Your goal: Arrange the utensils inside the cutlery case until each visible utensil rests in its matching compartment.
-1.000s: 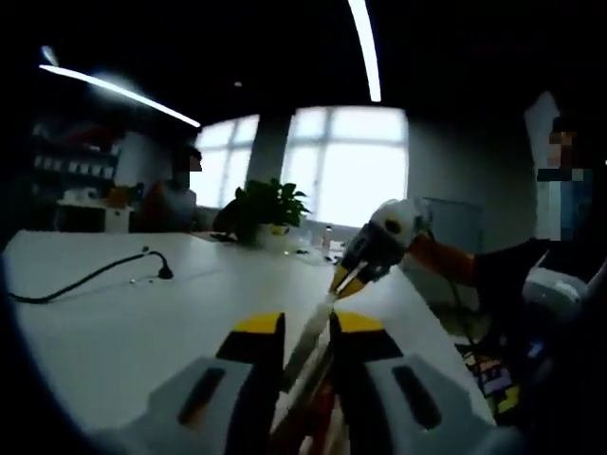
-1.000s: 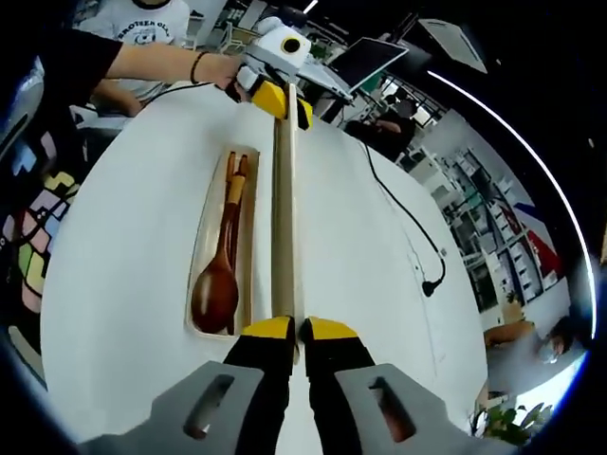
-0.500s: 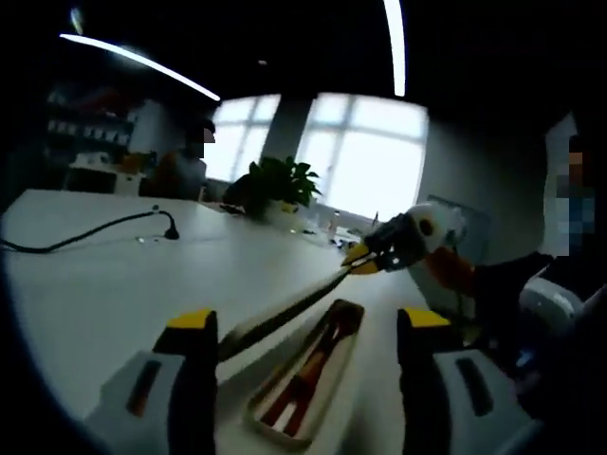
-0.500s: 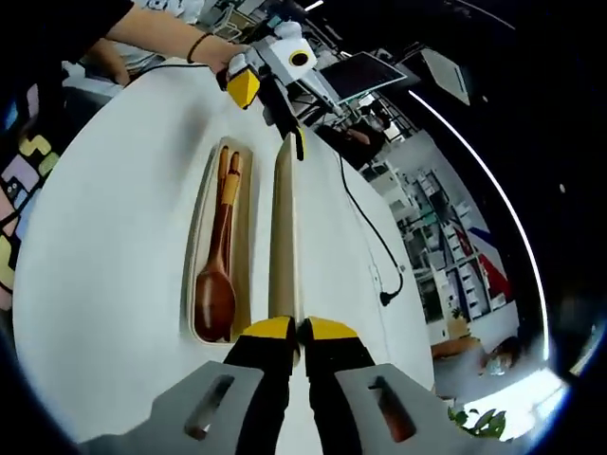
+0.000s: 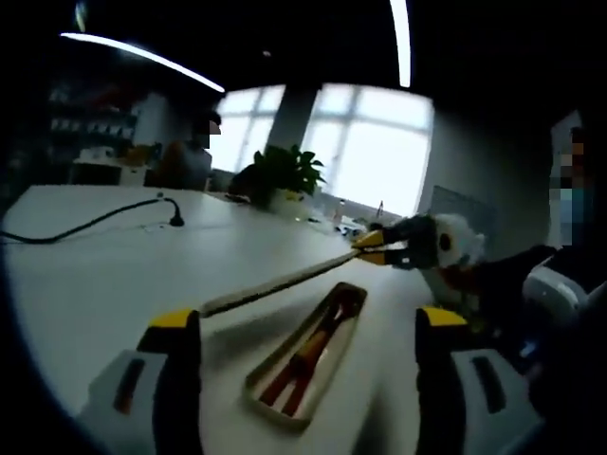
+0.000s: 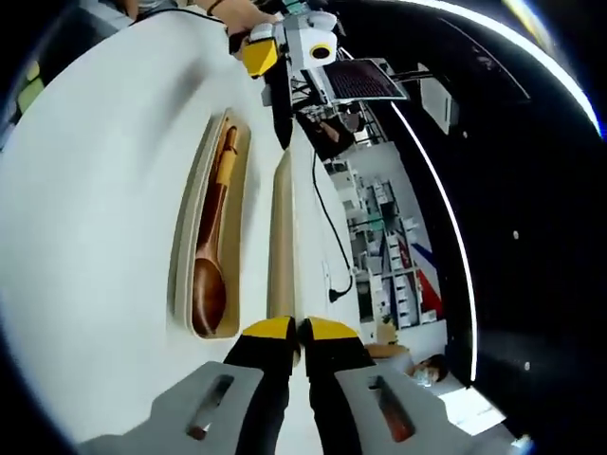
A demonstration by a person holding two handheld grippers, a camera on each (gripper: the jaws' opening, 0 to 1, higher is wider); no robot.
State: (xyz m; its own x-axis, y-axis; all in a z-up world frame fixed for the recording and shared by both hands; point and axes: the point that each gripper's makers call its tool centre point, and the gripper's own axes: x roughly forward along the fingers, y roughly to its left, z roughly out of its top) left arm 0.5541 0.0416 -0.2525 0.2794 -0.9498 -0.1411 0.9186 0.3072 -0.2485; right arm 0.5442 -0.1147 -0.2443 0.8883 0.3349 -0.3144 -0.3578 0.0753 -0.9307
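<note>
The case lies open on the white surface, a long shallow tray with a wooden spoon resting lengthwise inside it, bowl toward the right gripper, and what looks like a second wooden piece tucked beside the spoon's handle, too blurred to name. Just beside the case, along its side, runs the lid, a long pale strip. The right gripper's fingers are clenched on the near end of the lid, yellow tips pressed together around it, so the strip runs straight out from between them, parallel to the case. At the lid's far end stands the left gripper, its fingers spread wide and holding nothing; the lid's tip lies near them but apart. In the left gripper view the same fingers rise wide apart at the bottom, with the case on the surface between them and the lid slanting above the case toward the right gripper, which grips its far end. A black cable trails over the surface well beyond the case, and a potted plant stands past it by the windows.
</note>
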